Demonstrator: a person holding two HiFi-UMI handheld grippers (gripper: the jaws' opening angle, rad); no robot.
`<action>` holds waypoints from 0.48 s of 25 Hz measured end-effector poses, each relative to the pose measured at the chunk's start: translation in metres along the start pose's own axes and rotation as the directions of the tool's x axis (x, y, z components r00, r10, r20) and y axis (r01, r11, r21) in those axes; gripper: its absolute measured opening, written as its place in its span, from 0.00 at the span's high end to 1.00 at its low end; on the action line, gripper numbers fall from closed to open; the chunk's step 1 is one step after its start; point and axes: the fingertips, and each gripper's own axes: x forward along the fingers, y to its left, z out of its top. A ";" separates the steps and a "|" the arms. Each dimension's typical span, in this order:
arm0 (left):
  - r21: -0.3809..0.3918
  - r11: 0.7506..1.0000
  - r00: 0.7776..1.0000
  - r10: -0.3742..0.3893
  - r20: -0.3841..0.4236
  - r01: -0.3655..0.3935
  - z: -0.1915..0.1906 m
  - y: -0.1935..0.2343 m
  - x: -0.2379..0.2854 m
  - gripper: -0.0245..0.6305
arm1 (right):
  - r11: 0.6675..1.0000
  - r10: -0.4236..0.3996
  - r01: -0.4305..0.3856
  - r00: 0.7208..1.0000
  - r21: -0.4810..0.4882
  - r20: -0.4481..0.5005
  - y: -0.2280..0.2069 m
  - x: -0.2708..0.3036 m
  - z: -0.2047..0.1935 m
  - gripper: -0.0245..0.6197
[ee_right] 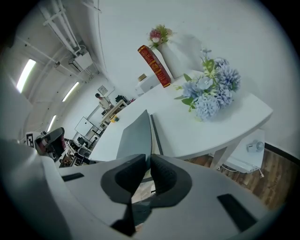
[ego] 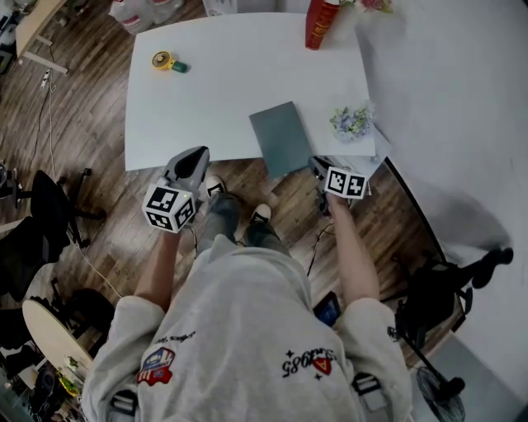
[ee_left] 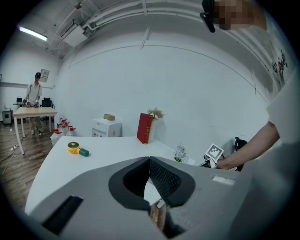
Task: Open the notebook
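A closed grey notebook [ego: 280, 136] lies on the white table [ego: 223, 82], and its near end hangs over the front edge. My right gripper [ego: 316, 165] is at the notebook's near right corner. In the right gripper view the jaws [ee_right: 149, 157] are shut on the thin edge of the notebook [ee_right: 136, 133], which runs between the pads. My left gripper [ego: 198, 155] hangs in the air before the table's front edge, left of the notebook. Its jaws [ee_left: 149, 161] are shut, with nothing between them.
A red book [ego: 320, 23] stands at the table's far edge and a bunch of blue flowers [ego: 352, 122] lies right of the notebook. A yellow tape measure [ego: 163, 60] sits far left. A black chair [ego: 41, 214] stands on the floor to the left.
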 end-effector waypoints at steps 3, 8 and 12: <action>-0.004 1.000 1.000 -0.001 0.006 0.001 -0.002 -0.004 -0.007 0.96 | 1.000 -0.006 0.006 0.999 -0.010 0.032 0.008 -0.006 0.003 0.90; -0.009 1.000 1.000 -0.001 0.016 0.001 -0.008 -0.013 -0.021 0.96 | 0.998 -0.025 0.029 0.997 -0.049 0.079 0.023 -0.017 0.004 0.91; -0.006 1.000 1.000 -0.004 0.024 0.004 -0.009 -0.020 -0.032 0.96 | 0.990 -0.053 0.065 0.993 -0.123 0.104 0.034 -0.024 0.005 0.91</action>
